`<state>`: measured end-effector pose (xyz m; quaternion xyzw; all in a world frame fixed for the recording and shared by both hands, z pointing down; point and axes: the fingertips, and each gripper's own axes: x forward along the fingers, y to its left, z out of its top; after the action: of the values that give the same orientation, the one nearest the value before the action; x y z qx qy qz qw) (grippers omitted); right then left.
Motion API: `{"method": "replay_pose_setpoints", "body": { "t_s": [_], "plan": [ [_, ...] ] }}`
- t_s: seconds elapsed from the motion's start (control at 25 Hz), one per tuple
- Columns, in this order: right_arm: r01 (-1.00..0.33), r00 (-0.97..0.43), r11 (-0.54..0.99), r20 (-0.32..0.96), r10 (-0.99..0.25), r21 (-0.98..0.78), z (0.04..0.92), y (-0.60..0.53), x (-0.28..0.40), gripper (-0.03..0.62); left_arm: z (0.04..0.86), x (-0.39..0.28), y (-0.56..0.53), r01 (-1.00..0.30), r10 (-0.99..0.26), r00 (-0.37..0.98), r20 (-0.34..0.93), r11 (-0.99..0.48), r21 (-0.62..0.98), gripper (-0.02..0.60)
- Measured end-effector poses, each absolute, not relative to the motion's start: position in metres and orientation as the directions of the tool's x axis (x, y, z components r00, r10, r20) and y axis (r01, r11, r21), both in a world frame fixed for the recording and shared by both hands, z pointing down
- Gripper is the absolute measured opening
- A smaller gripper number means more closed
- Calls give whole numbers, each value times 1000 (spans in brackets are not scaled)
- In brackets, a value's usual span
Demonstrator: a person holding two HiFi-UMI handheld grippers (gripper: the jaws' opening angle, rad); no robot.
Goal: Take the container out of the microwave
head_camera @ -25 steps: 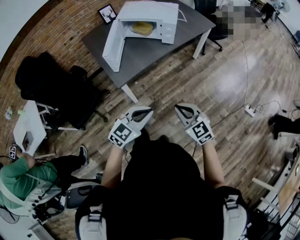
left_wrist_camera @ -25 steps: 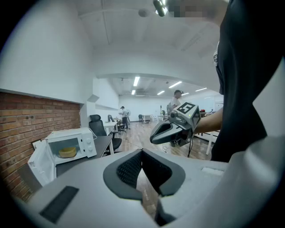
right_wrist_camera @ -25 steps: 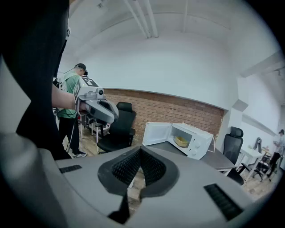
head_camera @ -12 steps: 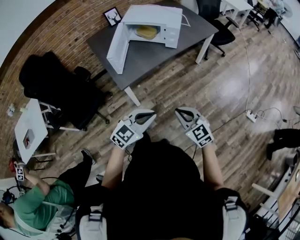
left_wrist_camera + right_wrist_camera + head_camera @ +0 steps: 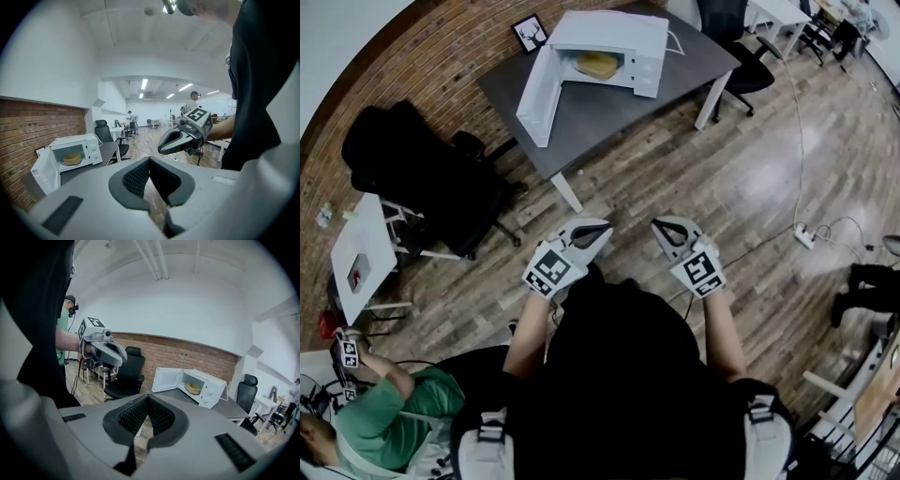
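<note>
1. Yellow, bowl-like container (image 5: 596, 65) sits inside the white microwave (image 5: 639, 37), on the floor of its open cavity.
2. Its door (image 5: 536, 92) is swung wide open, hanging out on the left side in the head view.
3. That microwave stands on a dark grey desk (image 5: 609, 117) set against a red brick wall (image 5: 441, 66). A small framed picture (image 5: 530, 33) stands on the desk just beside the microwave, at the wall side.
4. Both tools are held side by side in front of the person's body, above the wooden floor (image 5: 750, 169) and well apart from the desk and the container.
5. Left tool (image 5: 598, 230): its 2 jaws are together, the dark ribbed pads meeting at the tips, with nothing between them.
6. Right tool (image 5: 661, 228): its 2 jaws are likewise together at the tips and hold nothing.
7. Each gripper view looks across the room towards the open microwave, with the container visible inside.
8. Left of the desk stands a black chair (image 5: 422, 178). A seated person in green (image 5: 394, 412) is at the lower left, and a white power strip (image 5: 804, 236) lies on the floor at the right.
</note>
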<state>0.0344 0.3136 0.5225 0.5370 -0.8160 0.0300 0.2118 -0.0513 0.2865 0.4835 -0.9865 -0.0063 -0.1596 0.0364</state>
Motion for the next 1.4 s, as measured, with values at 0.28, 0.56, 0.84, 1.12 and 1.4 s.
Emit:
{"method": "replay_pose_setpoints", "body": {
  "t_s": [0.28, 0.56, 0.84, 1.12, 1.4],
  "plan": [
    [-889, -341, 427, 380, -860, 168, 528, 310, 34, -2, 489, -57, 281, -1, -22, 945, 325, -998, -63, 2],
    [-884, -344, 435, 391, -854, 173, 528, 280, 39, -2, 492, -50, 250, -1, -14, 945, 326, -999, -39, 2],
    [-887, -325, 428, 425, -845, 174, 536, 238, 50, -2, 493, -37, 204, 11, 2, 948, 317, -1000, -27, 2],
    [-881, -345, 445, 421, -839, 164, 536, 185, 54, 41, 499, -26, 152, 24, 19, 948, 318, -1000, -13, 2],
    [-885, -353, 443, 410, -841, 146, 535, 137, 53, 63, 503, -18, 103, 51, 45, 945, 324, -999, -10, 2]
  ]
}}
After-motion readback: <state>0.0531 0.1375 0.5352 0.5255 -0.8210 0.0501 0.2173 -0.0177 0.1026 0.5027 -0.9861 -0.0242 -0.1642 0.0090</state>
